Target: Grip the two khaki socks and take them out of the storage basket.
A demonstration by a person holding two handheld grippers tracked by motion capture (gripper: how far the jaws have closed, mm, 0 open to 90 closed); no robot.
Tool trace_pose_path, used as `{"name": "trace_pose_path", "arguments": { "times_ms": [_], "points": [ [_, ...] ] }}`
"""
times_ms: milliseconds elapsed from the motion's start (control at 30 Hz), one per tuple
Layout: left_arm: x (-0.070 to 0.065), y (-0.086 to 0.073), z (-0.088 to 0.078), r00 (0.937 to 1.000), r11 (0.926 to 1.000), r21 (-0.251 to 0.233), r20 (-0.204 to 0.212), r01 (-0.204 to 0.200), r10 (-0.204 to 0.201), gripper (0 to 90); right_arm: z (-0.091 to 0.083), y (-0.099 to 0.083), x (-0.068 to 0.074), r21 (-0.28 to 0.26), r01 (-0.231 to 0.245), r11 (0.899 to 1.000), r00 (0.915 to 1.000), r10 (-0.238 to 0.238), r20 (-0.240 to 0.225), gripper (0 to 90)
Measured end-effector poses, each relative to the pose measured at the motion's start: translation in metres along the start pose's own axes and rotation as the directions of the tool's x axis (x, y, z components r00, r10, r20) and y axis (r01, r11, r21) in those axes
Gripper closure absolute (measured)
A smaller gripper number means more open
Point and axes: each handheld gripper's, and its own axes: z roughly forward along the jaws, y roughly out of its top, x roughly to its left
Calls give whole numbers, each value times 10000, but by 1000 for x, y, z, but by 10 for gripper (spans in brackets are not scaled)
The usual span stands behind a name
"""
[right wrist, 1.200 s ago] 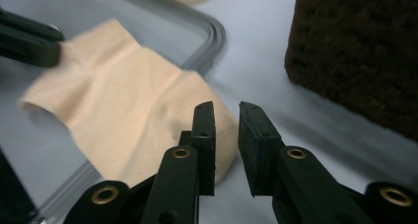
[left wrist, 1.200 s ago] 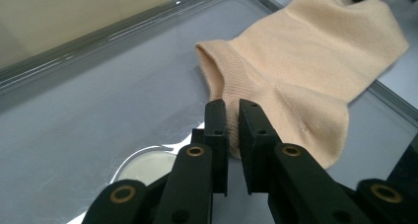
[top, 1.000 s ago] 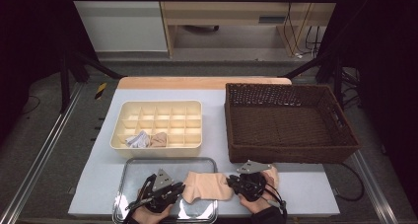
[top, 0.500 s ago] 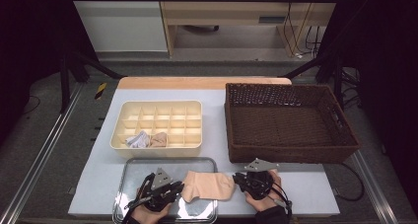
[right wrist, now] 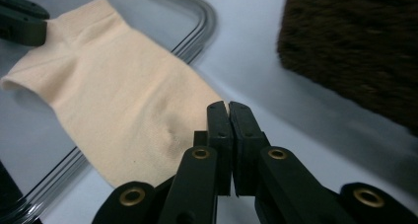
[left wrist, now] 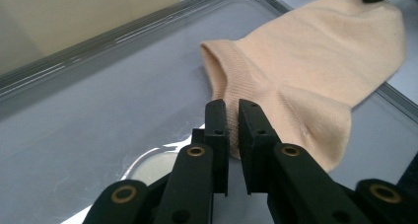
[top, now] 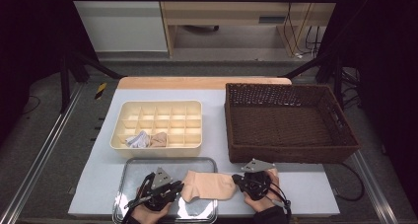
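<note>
Table [top: 315, 194]: pale top, dark floor and shelving seen beyond. Near edge: metal tray [top: 133, 167], its front rim cut off by the frame. Behind it: cream divider box [top: 157, 110], two bunched cloths in its front cells, kind not made out. Right: brown wicker basket [top: 291, 125]; bare tabletop is left between basket and tray.

Peach sock [top: 209, 184]: laid flat across the tray's right rim, toe end on the table. Left gripper [left wrist: 234, 118]: closed on the cuff end. Right gripper [right wrist: 228, 113]: jaws just closed on the toe edge; whether cloth is pinched is hidden by the jaws.
</note>
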Motion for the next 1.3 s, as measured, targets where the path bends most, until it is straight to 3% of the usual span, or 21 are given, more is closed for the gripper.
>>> {"name": "trace_pose_path", "arguments": {
  "times_ms": [267, 467, 567, 733, 1000, 1167, 1300],
  "points": [
    [3, 2, 2, 9998, 10000, -42, -212, -65, 64, 816, 9, -1, -2, 389, -25, 9992, 9987, 6, 500, 876],
    [6, 2, 1, 9998, 9998, -180, -182, 88, -91, 738, -2, 0, -5, -285, -369, 9989, 9990, 376, 238, 811],
    [7, 3, -5, 9998, 9990, -429, -199, 86, -94, 702, -13, 1, -10, -608, -510, 9968, 9979, 533, 371, 811],
    [8, 5, -15, 9985, 9971, -710, -503, -256, 221, 614, -28, -4, -22, -895, -757, 9931, 9945, 817, 650, 827],
    [13, 5, -25, 9969, 9940, -957, -638, -527, 467, 580, -43, -17, -35, -692, -1102, 9915, 9862, 1178, 1167, 824],
    [14, 3, -26, 9968, 9920, -1165, -685, -484, 406, 550, -41, -23, -39, -537, -1198, 9913, 9753, 1276, 1801, 696],
    [16, 1, -24, 9981, 9931, -1155, -603, -209, 140, 509, -36, -23, -42, -409, -1180, 9922, 9678, 1241, 2190, 658]
  ]
}}
